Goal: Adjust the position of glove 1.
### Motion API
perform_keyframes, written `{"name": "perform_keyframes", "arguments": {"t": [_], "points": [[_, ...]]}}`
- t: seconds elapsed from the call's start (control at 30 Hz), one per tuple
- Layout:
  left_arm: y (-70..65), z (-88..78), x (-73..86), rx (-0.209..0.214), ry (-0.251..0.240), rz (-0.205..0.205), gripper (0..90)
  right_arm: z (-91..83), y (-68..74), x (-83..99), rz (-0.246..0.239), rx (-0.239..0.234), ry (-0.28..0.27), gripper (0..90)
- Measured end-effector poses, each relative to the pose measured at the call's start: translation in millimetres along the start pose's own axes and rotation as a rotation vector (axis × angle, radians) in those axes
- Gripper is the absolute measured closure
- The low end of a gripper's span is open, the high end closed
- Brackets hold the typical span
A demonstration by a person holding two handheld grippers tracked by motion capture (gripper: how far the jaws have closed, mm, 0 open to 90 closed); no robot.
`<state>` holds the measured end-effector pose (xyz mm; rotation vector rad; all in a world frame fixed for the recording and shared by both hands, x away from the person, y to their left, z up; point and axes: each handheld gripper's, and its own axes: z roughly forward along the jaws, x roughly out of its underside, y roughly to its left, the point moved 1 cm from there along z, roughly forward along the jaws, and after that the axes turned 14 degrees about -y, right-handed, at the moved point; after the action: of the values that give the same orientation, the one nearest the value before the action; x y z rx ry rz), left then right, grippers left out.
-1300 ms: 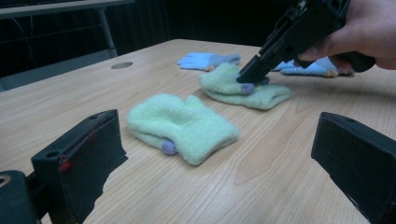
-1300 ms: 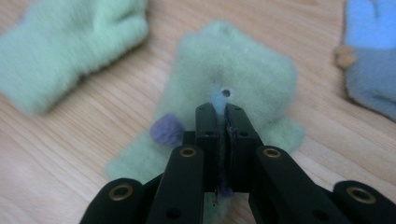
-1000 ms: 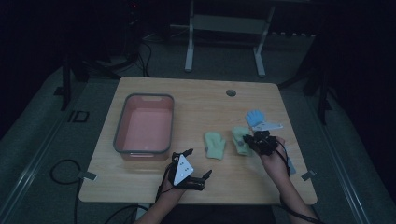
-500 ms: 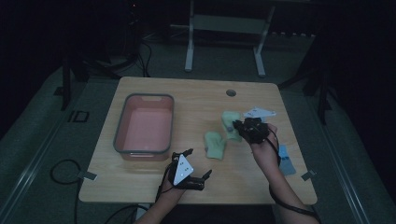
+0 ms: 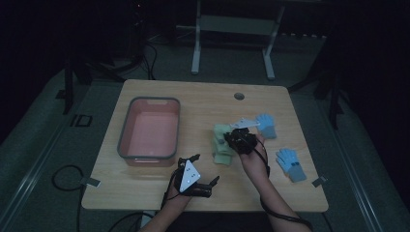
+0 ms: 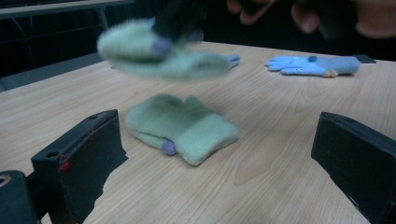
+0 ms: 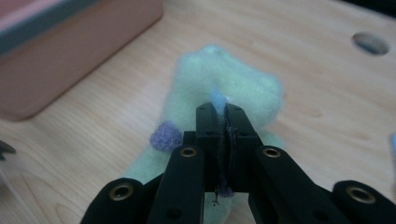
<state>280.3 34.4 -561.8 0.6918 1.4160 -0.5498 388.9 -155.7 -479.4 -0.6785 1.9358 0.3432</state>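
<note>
High view: right tool (image 5: pixel 231 138) at frame centre, holding a green mitten (image 5: pixel 220 131) above a second green mitten (image 5: pixel 223 154) on the surface (image 5: pixel 203 104); left tool (image 5: pixel 203 170) low centre. Left gripper view: jaws spread wide, nothing between; lifted mitten blurred at upper left. Right gripper view: jaws pressed together, pinching the mitten.

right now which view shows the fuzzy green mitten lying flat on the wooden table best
The left gripper view: the flat green fleece mitten lies sharp and whole between the open jaws. The high view shows it small and dim. In the right gripper view the held mitten covers it.
</note>
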Motion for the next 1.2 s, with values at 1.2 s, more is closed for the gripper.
{"name": "perform_keyframes", "arguments": {"t": [1.2], "points": [[11.5,24.8,-22.8,0.141,0.225,-0.022,8.1,-13.0,-38.4,23.3,-0.024,-0.174,-0.005,60.1]]}}
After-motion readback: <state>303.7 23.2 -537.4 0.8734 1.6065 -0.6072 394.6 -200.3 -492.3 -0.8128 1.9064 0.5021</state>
